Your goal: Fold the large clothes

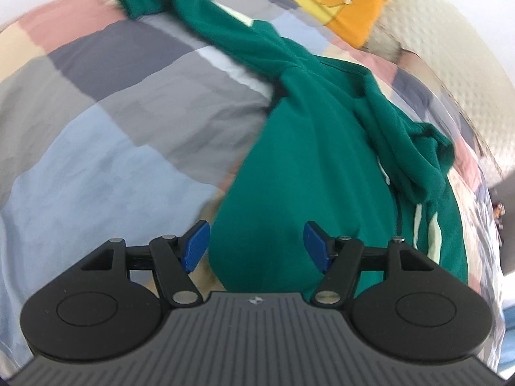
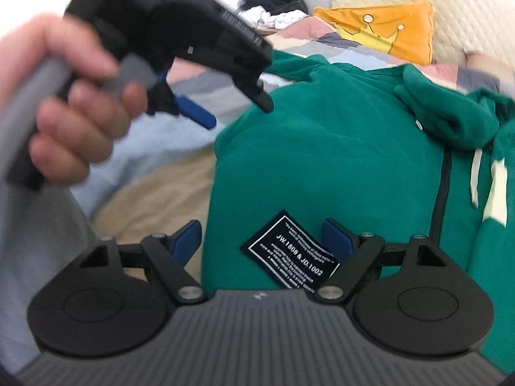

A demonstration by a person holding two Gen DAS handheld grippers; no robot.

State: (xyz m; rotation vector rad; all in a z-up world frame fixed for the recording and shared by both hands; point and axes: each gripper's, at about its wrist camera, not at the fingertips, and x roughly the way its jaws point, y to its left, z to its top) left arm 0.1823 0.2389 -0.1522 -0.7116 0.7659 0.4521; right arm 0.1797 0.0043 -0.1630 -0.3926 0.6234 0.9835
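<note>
A large green hoodie [image 1: 305, 160] lies on the bed, one sleeve [image 1: 193, 9] stretched to the far left and the hood [image 1: 428, 160] bunched at the right. My left gripper [image 1: 256, 246] hovers over its near left edge, open, blue pads apart with nothing pressed between them. In the right wrist view the hoodie [image 2: 338, 160] shows a zip [image 2: 442, 186], a white drawstring [image 2: 474, 177] and a black label [image 2: 289, 251]. My right gripper [image 2: 262, 239] is open, with the label and hem lying between its pads. A hand [image 2: 74, 119] holds the left gripper [image 2: 230, 109] at the upper left.
A patchwork duvet [image 1: 96, 112] in grey, blue and pink covers the bed. An orange pillow [image 1: 341, 3] with a crown print lies at the head, against a cream quilted headboard [image 1: 450, 48]. Dark and white clothes [image 2: 276, 6] are heaped beyond the bed.
</note>
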